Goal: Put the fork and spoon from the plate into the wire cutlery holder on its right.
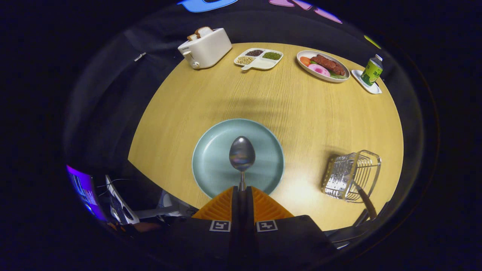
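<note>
Fingers [242,195] are pressed close together on the thin handle of the spoon [242,153], which sticks out straight ahead of them with its bowl facing up. The spoon's bowl hangs over the middle of the pale green plate [211,165], and whether it touches the plate or is lifted off it cannot be told. The plate sits on the round wooden bench [278,101], near its closest edge, just ahead of the fingers.

To the right of the plate, well apart from it, stands the wire cutlery holder [348,175]. A dark handle [364,199] leans out of the holder toward the near edge of the bench; its head is hidden in the wires, so whether it is the fork cannot be told.

Beyond the plate, at the far side of the bench, a white toaster [205,49] with bread slices in its slots stands to the left. A white divided dish [259,58] with beans and grains lies right of the toaster. Further right is an oval plate of food [322,66], and beside that a green bottle [372,70] stands upright on a small white tray [367,84].
</note>
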`<state>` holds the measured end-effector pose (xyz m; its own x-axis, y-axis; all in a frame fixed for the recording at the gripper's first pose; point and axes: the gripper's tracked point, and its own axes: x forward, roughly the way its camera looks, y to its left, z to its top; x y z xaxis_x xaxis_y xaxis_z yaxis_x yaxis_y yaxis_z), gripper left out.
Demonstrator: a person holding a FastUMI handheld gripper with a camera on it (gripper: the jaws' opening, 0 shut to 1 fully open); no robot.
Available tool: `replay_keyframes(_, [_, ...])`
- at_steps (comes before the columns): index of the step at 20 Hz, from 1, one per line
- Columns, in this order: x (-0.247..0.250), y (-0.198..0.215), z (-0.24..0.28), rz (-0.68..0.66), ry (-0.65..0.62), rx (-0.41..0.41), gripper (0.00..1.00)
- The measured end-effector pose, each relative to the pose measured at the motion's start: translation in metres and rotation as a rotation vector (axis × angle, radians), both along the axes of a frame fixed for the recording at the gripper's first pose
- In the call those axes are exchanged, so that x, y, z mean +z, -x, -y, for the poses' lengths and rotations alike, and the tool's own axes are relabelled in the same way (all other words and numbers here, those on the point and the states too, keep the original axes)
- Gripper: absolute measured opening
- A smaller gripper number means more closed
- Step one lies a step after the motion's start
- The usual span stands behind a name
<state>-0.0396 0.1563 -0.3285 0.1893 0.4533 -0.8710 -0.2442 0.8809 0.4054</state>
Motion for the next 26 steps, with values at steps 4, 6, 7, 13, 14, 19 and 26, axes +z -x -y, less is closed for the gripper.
replay_keyframes(4, [0.031,-0.009,0.070,0.020,0.062,0.062,0.10])
replay_keyframes(6, [0.040,-0.011,0.105,0.013,0.105,0.097,0.10])
replay_keyframes(7, [0.042,-0.012,0.123,0.005,0.134,0.116,0.10])
replay_keyframes(13, [0.033,-0.006,0.187,-0.145,0.241,0.215,0.10])
replay_keyframes(14, [0.028,-0.005,0.192,-0.178,0.258,0.230,0.10])
replay_keyframes(19, [-0.009,-0.011,0.201,-0.301,0.318,0.258,0.10])
replay_keyframes(26, [-0.047,-0.023,0.196,-0.428,0.362,0.222,0.10])
